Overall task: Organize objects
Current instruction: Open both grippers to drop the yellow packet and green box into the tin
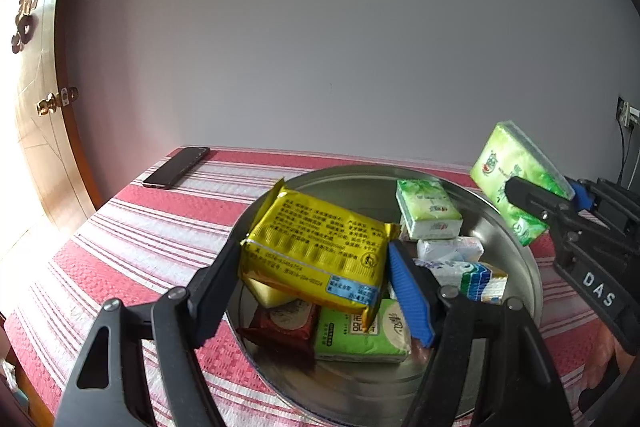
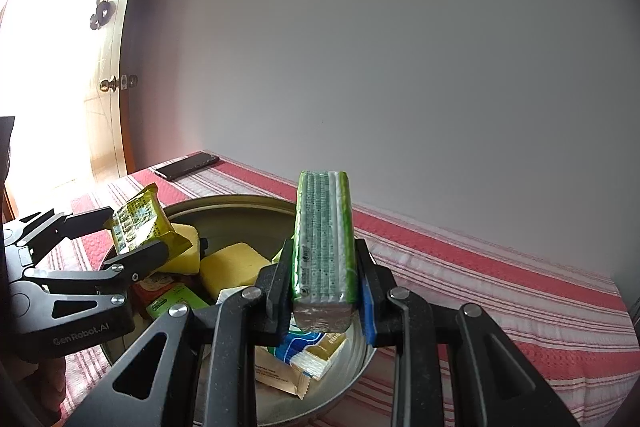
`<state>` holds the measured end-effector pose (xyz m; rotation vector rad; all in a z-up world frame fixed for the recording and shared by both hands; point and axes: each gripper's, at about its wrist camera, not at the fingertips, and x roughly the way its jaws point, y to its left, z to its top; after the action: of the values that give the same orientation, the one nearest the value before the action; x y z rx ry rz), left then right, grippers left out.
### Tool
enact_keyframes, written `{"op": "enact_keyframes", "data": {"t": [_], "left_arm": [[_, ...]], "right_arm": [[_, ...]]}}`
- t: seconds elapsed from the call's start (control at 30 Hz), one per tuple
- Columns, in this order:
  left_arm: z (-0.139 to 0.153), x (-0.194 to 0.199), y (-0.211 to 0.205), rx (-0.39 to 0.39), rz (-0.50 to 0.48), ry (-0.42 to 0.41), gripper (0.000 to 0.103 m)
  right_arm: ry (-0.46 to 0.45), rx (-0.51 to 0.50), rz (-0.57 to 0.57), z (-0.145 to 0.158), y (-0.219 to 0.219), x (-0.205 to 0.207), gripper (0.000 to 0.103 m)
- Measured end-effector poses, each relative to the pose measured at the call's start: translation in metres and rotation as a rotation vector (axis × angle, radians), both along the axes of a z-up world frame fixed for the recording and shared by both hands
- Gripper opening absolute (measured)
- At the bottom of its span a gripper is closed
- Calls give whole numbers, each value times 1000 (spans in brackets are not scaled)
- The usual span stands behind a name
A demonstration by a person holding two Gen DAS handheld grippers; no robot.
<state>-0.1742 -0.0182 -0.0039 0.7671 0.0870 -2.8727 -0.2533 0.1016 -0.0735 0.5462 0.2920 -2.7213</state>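
Over metal basin [image 1: 520,247]: left gripper [image 1: 312,267] clamps yellow packet [image 1: 316,247]; right gripper [image 2: 324,279] clamps green tissue pack [image 2: 324,243].

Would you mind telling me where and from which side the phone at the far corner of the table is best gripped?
Grip the phone across its narrow width, on the two long edges near the middle, coming down from above. It lies flat and thin on the striped tablecloth, so only its edges offer purchase; its width looks more likely to fit a hand-held gripper.
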Motion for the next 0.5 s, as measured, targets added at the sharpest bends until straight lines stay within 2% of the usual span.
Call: {"op": "enact_keyframes", "data": {"t": [0.5], "left_arm": [[-10,-22,-5,-15,-17,-72,73]], "right_arm": [[-99,22,15,-20,-17,-29,29]]}}
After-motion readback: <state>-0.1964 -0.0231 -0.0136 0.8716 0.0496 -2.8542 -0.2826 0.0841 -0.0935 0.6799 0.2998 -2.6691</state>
